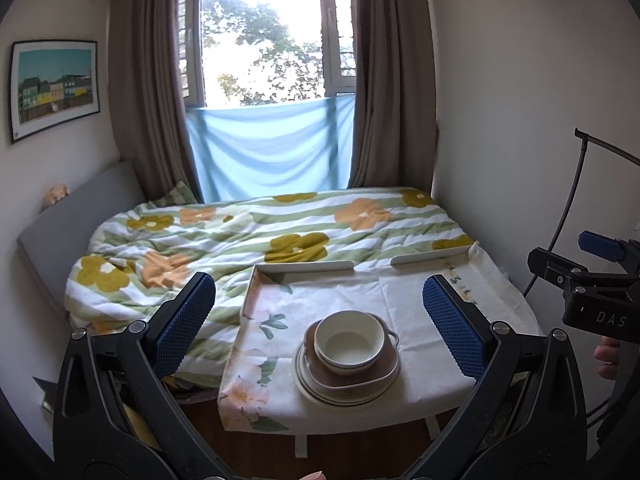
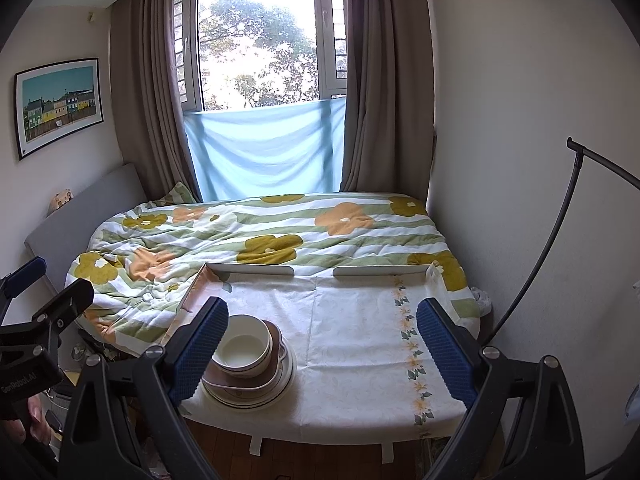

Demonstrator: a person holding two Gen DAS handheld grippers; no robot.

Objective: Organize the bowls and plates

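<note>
"DAS" on rt hand-held gripper (image 1: 596, 276); "GenRobot.AI" left (image 2: 24, 304)

Both hand-held grippers (image 1: 319, 320) (image 2: 322, 348) gape wide, holding nothing.

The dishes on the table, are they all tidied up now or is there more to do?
It looks nearly done. The white bowl sits in the brown square dish, which rests on the round plates, one stack on the cloth-covered table. Nothing is in hand: the left gripper and right gripper both have their jaws open and empty. No loose dishes show anywhere else.
</note>
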